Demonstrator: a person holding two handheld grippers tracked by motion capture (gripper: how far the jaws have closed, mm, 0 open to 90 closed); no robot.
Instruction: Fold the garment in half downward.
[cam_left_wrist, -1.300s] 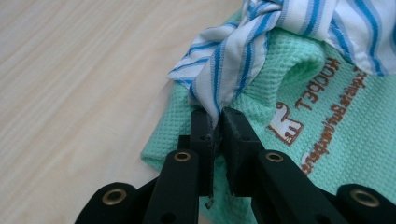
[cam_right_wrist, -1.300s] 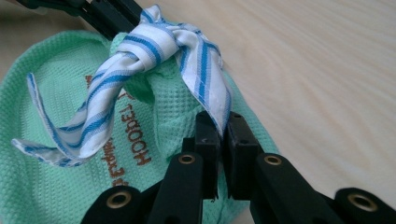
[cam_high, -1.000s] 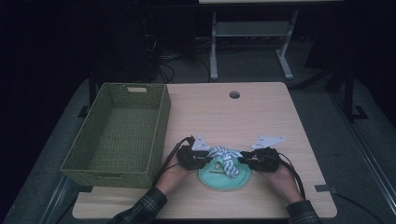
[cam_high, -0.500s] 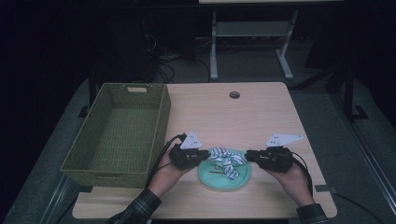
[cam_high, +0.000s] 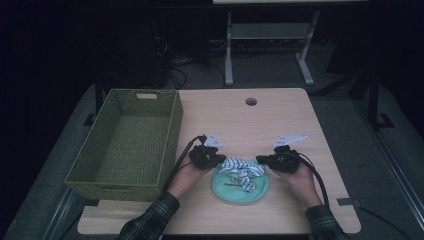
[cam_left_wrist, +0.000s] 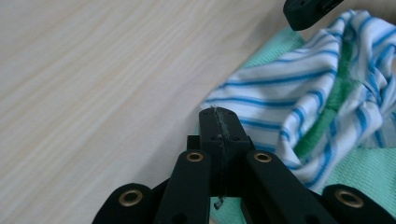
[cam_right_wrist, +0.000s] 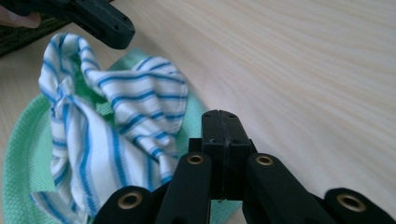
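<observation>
Pressing their jaws together on nothing, the left tongs (cam_high: 216, 159) and right tongs (cam_high: 263, 160) flank a crumpled blue-striped white cloth (cam_high: 241, 170) on a round mint-green mat (cam_high: 227, 188), lower centre; the woven olive basket (cam_high: 125, 142) at left sits empty, so any stowing seems undone.

Kind of place: a lab or recording studio was indicated, not a home.
Lighting: a pale wood-grain rectangular table (cam_high: 280, 125) was lit from above, while the surroundings were left nearly black.
Table fittings: a round cable hole (cam_high: 251, 101) was cut near the far edge of the top, as on an office desk.
Background: a light grey metal stand with splayed feet (cam_high: 265, 45) and loose dark cables on the floor (cam_high: 175, 70) were seen behind the table.
Floor: grey carpet (cam_high: 365, 165) was laid around the table.
Props: a green woven rectangular basket (cam_high: 127, 140) was set at the table's left side.
</observation>
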